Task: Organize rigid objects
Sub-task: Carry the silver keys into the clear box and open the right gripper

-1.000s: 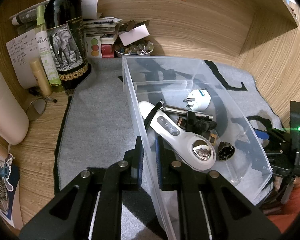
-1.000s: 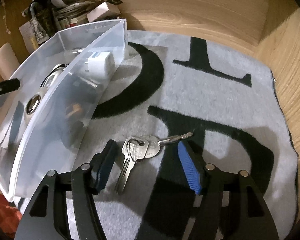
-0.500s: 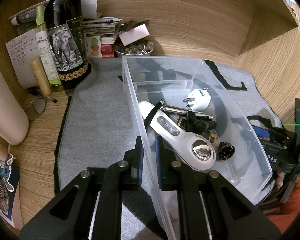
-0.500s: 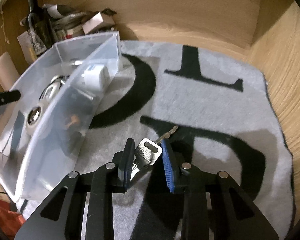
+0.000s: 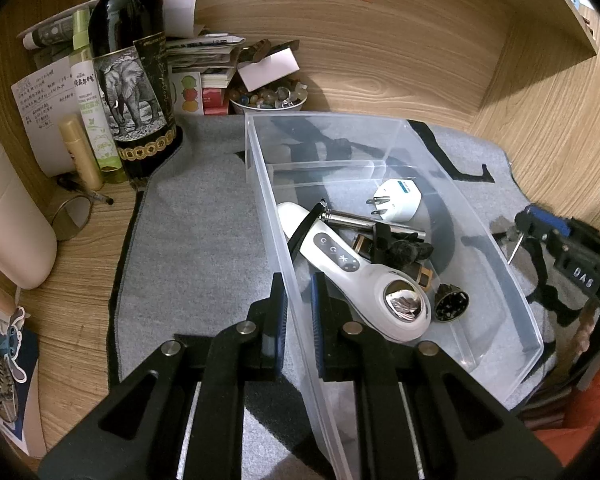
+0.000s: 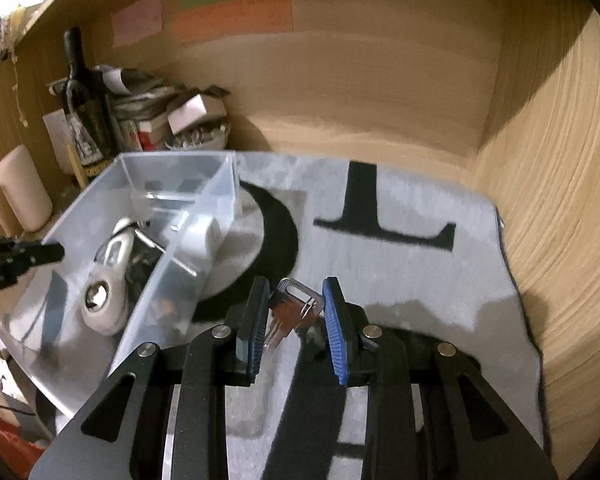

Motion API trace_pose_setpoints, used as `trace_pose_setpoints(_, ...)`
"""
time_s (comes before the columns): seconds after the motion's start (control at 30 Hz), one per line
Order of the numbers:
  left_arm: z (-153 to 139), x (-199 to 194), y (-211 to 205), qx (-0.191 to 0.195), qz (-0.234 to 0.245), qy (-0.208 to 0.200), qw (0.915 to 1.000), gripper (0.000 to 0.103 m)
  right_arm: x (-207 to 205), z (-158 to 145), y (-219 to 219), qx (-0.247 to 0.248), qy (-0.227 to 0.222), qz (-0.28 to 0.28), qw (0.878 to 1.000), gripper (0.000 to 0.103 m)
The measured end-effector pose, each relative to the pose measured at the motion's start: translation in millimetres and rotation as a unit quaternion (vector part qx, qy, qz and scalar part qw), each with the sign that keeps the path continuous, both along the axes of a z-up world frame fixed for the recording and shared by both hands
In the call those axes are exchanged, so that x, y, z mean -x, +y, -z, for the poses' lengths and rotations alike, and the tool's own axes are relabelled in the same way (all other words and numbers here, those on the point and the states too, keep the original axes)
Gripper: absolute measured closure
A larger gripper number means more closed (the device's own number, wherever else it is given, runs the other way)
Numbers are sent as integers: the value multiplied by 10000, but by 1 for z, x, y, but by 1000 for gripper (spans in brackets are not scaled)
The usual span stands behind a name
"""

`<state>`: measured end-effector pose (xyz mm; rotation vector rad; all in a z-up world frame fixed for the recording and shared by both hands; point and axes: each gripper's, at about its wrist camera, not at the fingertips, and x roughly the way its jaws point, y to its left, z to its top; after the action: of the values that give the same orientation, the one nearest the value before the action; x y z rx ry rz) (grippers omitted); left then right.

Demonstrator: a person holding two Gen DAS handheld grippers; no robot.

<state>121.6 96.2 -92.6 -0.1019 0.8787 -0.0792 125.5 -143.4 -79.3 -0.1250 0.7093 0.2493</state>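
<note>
A clear plastic bin (image 5: 496,248) (image 6: 180,240) stands on a grey mat (image 5: 196,232) (image 6: 400,264). My left gripper (image 5: 298,284) is shut on the bin's near left wall. Inside lie a white handheld device (image 5: 364,280), a white plug adapter (image 5: 398,198), a metal tube (image 5: 364,222) and small dark parts. My right gripper (image 6: 294,292) is shut on a bunch of silver keys (image 6: 294,306), held above the mat just right of the bin. In the left wrist view the right gripper (image 5: 540,224) shows past the bin's right wall with a key hanging from it.
A dark wine bottle (image 5: 134,80), a spray bottle (image 5: 88,92), papers and a bowl of trinkets (image 5: 270,98) crowd the back left corner. A cream container (image 5: 8,216) stands at the left. Wooden walls close the back and right.
My right gripper closed on the keys and lifted them off the mat, tilting its view upward. The left gripper and the bin have not moved.
</note>
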Motion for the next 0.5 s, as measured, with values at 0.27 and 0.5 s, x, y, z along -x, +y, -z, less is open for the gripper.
trace_pose_setpoints(0.27,0,0,0,-2,-2,2,10000,92,0,-29,16,-103,-478,-232,9985,78)
trace_pose_setpoints(0.5,0,0,0,-1,0,3,10000,92,-1,-49,40,-195,-763,-642,9948,78)
